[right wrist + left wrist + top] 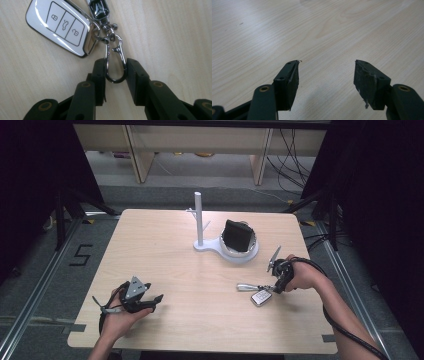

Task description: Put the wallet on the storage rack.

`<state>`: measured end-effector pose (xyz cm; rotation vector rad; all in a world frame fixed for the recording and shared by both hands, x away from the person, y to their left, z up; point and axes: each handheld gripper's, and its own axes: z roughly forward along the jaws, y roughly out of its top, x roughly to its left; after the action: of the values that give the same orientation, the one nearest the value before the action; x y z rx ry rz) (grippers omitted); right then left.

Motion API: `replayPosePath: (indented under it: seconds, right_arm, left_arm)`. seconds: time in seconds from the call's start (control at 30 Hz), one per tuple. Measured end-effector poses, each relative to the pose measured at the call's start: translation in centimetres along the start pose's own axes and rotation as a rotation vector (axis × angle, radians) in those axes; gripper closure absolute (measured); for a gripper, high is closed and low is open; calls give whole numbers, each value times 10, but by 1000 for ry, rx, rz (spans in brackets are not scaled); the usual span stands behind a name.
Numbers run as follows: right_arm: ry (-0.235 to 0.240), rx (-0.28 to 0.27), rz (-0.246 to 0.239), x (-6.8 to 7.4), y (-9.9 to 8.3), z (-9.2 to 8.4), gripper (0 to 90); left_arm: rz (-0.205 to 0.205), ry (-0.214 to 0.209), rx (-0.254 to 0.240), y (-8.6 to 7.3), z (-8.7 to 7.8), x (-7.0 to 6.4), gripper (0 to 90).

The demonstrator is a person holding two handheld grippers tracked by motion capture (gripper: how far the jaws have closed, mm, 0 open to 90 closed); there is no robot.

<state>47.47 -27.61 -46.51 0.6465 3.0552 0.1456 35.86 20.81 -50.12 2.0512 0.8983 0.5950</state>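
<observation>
Two black jaws of the left gripper rise from the bottom edge over a pale, light-wood-grain tabletop. The jaws stand wide apart with bare wood between them, holding nothing. The left jaw leans inward, its flat inner pad turned toward the gap; the right jaw shows a scuffed pad face with pale frayed bits along its lower edge. Each jaw joins a rounded dark arm with a small brass-coloured rivet near the bottom corners. A soft shadow lies on the wood between the jaws. The wood grain runs in slanting streaks toward the top edge.
</observation>
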Motion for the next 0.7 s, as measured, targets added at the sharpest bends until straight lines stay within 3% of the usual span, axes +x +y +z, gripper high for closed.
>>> replayPosePath:
  seconds: [0.03, 0.1, 0.13, 0.17, 0.23, 0.33, 0.4, 0.43, 0.47, 0.5, 0.53, 0.7]
  right_arm:
    - [-23, 2, -1, 0, 0, -4, 706]
    - [-15, 0, 8, 0, 0, -6, 706]
    - [-42, -2, 23, 1, 0, -9, 706]
    - [-36, -5, 33, 1, 1, -12, 707]
    - [-31, -30, 9, -2, 2, -16, 707]
    - [-27, -52, 48, -1, 3, -24, 708]
    - [-11, -79, 30, -4, 4, -28, 713]
    - [-13, -69, 68, -2, 4, -31, 877]
    - [11, -90, 46, -5, 6, -33, 874]
    - [5, -120, 74, -5, 6, -36, 874]
    - [16, -118, 73, -5, 7, -38, 874]
    - [19, -97, 89, -5, 8, -35, 874]
  left_arm:
    - [-2, -1, 2, 0, 0, -1, 364]
    - [-13, -7, -4, 1, 1, -2, 365]
    - [6, -7, 1, 1, 0, -1, 365]
    - [4, -7, 1, 1, 0, -2, 365]
    - [9, -8, -2, 3, 0, -3, 365]
    - [13, -18, -3, 4, 0, -4, 365]
    - [13, -18, -5, 5, 1, -6, 365]
    - [13, -21, -7, 6, 1, -6, 365]
    - [16, -26, -5, 6, 1, -6, 365]
    - [17, -28, -9, 7, 1, -7, 365]
    - [3, -28, -18, 7, 2, -9, 365]
    - [20, -35, -13, 9, 1, -9, 365]
